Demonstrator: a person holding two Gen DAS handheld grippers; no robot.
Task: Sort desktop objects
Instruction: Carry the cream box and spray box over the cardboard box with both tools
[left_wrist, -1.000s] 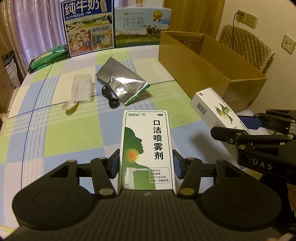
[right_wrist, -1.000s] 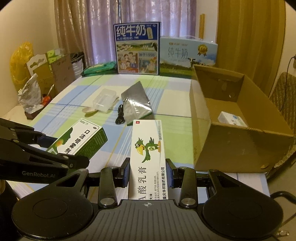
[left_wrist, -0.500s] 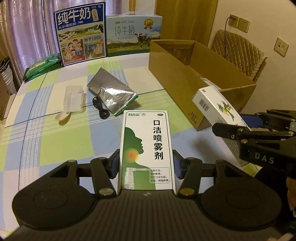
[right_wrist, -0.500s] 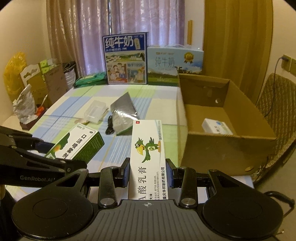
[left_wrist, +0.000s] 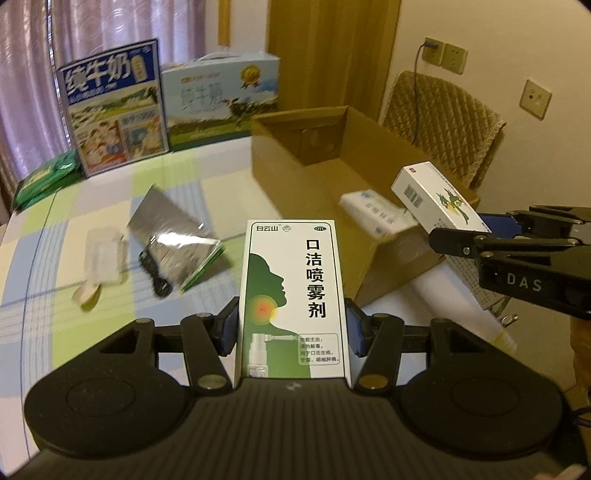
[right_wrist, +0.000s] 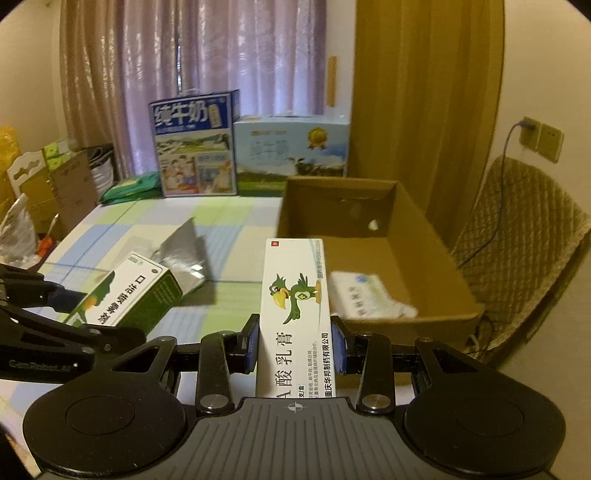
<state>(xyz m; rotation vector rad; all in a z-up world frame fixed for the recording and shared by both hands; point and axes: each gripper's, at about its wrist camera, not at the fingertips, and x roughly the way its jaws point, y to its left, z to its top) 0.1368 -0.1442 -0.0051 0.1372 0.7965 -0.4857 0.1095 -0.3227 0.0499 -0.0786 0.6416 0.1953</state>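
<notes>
Cardboard box (right_wrist: 373, 236) on table (left_wrist: 92, 206) right side, small pack (right_wrist: 364, 295) inside. Foil pouch (left_wrist: 173, 225), cable (left_wrist: 155, 273) left of box. Milk cartons (left_wrist: 114, 107) at back.

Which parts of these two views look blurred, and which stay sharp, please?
Left wrist view: the green spray box is crisp, while the foil pouch and milk cartons smear. Right wrist view: the parrot box is sharp; the white packet in the cardboard box is smeared.

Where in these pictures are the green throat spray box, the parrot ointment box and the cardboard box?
green throat spray box (left_wrist: 291, 302): left wrist view, middle of its printed front.
parrot ointment box (right_wrist: 295, 295): right wrist view, on the parrot picture.
cardboard box (right_wrist: 417, 240): right wrist view, inner right wall.
</notes>
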